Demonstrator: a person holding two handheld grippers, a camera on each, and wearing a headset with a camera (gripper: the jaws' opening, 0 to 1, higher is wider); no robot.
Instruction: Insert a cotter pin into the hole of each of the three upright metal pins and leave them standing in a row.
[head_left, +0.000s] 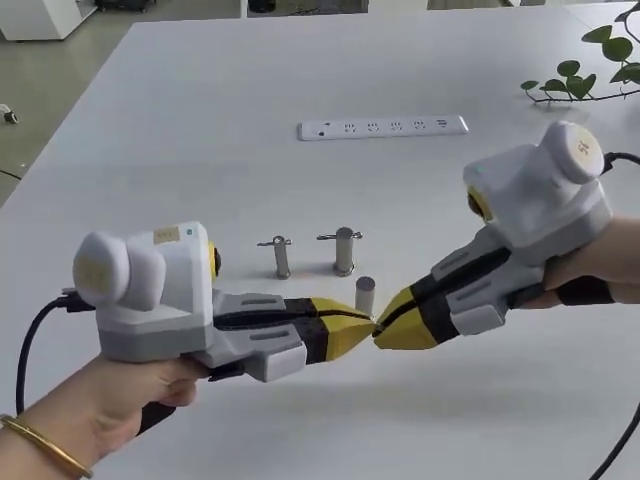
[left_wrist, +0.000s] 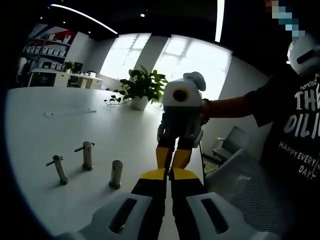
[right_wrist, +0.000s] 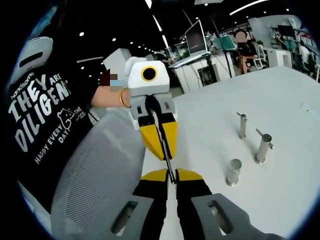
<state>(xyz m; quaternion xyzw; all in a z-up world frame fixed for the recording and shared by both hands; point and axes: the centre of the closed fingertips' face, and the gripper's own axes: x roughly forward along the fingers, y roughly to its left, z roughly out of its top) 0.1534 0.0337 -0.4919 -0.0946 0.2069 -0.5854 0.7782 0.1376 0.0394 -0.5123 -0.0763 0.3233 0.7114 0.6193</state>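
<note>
Jutting from hand-held gripper (right_wrist: 173, 176): cotter pin (right_wrist: 169, 165)

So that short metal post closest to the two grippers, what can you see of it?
The nearest metal pin is a cylinder of silvery metal with a flat top. It stands upright on the table, apart from two other pins, with nothing through it. Nothing touches it; beside it the left gripper and right gripper hold a cotter pin between their tips.

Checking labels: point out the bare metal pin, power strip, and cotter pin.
bare metal pin (head_left: 365, 297), head view, mid-shaft.
power strip (head_left: 383, 127), head view, top face.
cotter pin (right_wrist: 165, 147), right gripper view, mid-length.
</note>
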